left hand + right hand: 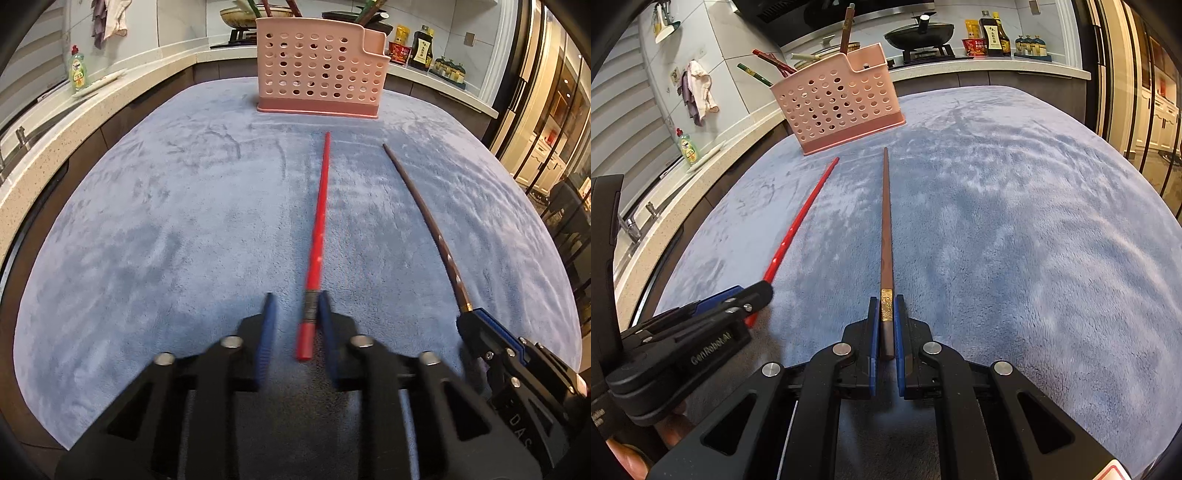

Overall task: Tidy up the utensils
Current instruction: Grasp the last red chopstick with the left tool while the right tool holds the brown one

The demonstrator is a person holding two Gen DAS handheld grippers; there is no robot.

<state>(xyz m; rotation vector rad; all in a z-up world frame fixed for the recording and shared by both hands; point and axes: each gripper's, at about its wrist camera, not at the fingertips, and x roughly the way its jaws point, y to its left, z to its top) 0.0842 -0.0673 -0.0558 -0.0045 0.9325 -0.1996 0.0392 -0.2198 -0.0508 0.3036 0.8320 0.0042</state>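
Nearest, the right tool (886, 325) is clamped on the thick end of a long brown wooden chopstick with a gold band (886, 236). The left tool (295, 314) stands spread, its pads either side of a slim red plastic chopstick (319, 221), one pad touching it, not yet gripped. Both sticks lie on the blue plush-covered surface (1015, 240), pointing at the pink perforated plastic utensil holder (838, 103) farther back, which already holds several chopsticks. These two look to be the only ones left to stow.
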